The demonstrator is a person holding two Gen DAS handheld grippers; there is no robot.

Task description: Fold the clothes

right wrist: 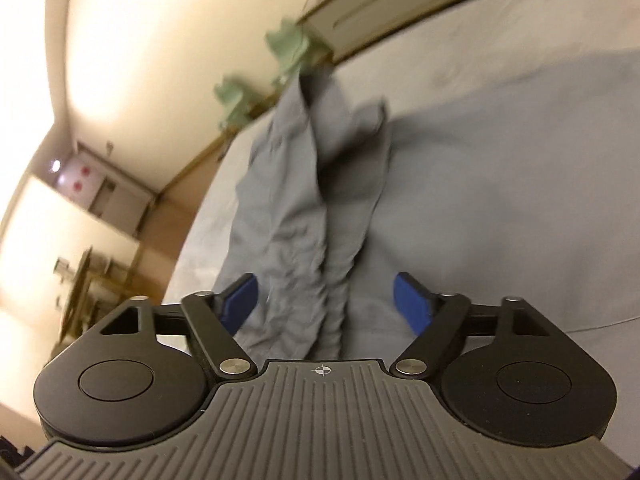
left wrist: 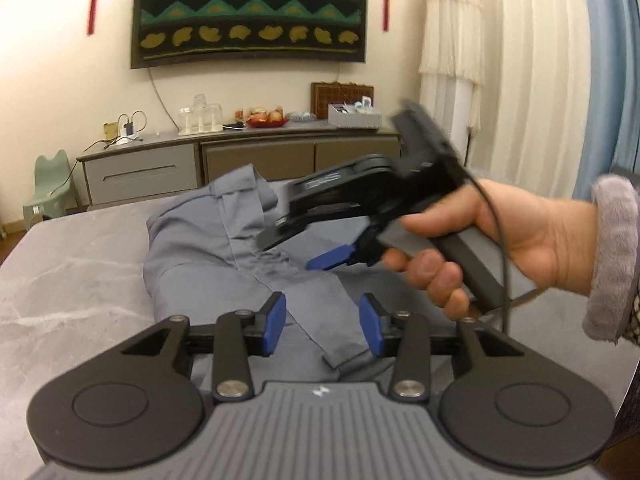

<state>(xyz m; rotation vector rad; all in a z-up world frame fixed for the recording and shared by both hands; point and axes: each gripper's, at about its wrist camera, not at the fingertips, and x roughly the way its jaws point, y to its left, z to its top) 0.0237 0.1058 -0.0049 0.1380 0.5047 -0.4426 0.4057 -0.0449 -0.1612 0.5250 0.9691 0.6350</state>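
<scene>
Grey trousers [left wrist: 224, 248] are lying crumpled on a grey bed [left wrist: 68, 280]. The left tool [left wrist: 323, 330] is hovering spread above them. The right tool [right wrist: 325, 304], at two o'clock from it, is spread too.

Grey bed [left wrist: 72, 280] carries crumpled blue-grey garment [left wrist: 208, 248], lying directly on its cover, bunched lengthwise.

The left gripper [left wrist: 323, 326] is held level, its blue pads [left wrist: 275, 322] set apart with a clear gap between them. The right gripper [right wrist: 325, 305] is likewise spread, its pads [right wrist: 409, 305] wide apart and nothing pinched between them. In the left wrist view the right gripper [left wrist: 316, 240] is seen from the side, blurred, tilted down to the left. It is gripped by the right hand [left wrist: 500, 240], fingers curled under the handle, a fuzzy grey cuff at the wrist.
</scene>
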